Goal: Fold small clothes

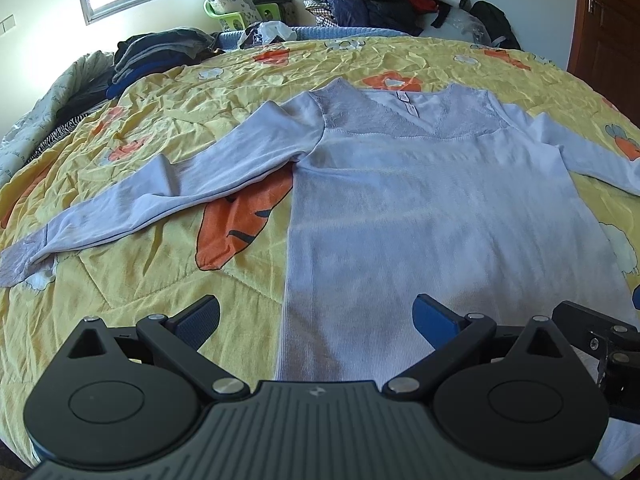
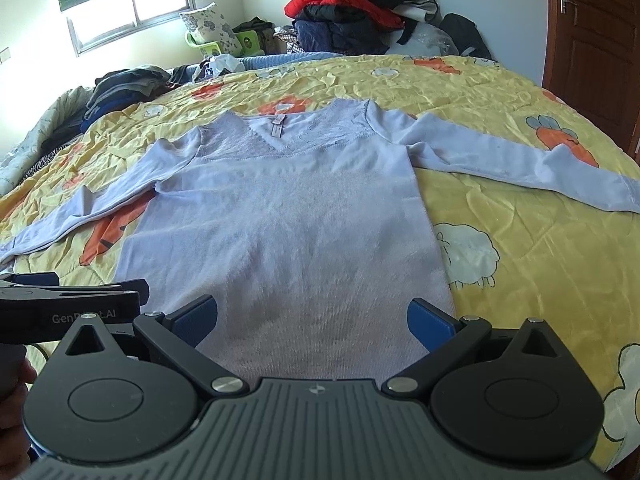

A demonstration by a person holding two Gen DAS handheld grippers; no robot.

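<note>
top [image 1: 400, 208]: pale lilac long-sleeve, lace yoke, flat face-up on bed, hem near, neckline far
sleeves: both spread out, left sleeve [image 1: 132, 204] angled toward near-left, right sleeve [image 2: 520, 160] out to the right
left tongs [image 1: 316, 320]: wide open, empty, over near-left hem edge
right tongs [image 2: 312, 318]: wide open, empty, over near hem, right side
bed [image 2: 520, 92]: yellow carrot-and-sheep quilt
far: clothes pile [image 2: 352, 12] against the wall, folded dark stack [image 1: 156, 52] far-left
</note>
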